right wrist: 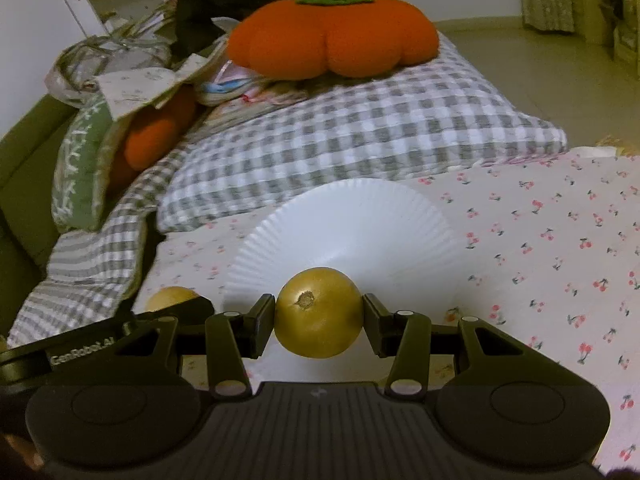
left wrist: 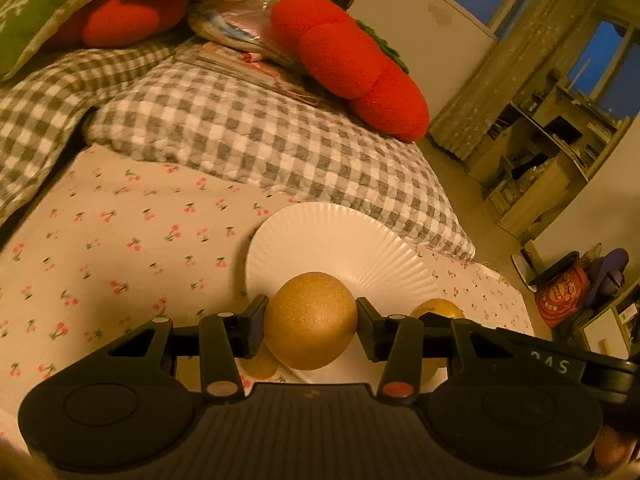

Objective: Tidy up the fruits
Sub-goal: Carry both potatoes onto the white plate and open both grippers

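Golden-skinned round fruit, two pieces, each clamped in a black two-finger gripper. Left gripper (left wrist: 311,322) angled downward, pads pressed on either flank of a speckled yellow fruit (left wrist: 310,320) carried above the near rim of a white fluted paper plate (left wrist: 340,240). Right gripper (right wrist: 319,313) likewise tilted down, jaws closed on a smoother yellow fruit (right wrist: 319,312) shown stem end toward the camera, also over the plate's near edge. Each gripper appeared at the border of the other's view, fruit in its jaws. Plate lay bare on a cream bedsheet (right wrist: 560,240) printed with small red cherries. Behind the plate sat a grey-and-white checked pillow (left wrist: 260,136), touching or just beside the plate's far rim. An orange persimmon-shaped plush cushion (right wrist: 332,36) with a green felt top rested on the pillow; a second orange cushion (left wrist: 128,16) lay partly under a green snowflake-patterned pillow (right wrist: 80,160). Room beyond: curtains (left wrist: 500,72), a window dark blue outside, cluttered wooden shelving (left wrist: 540,152).
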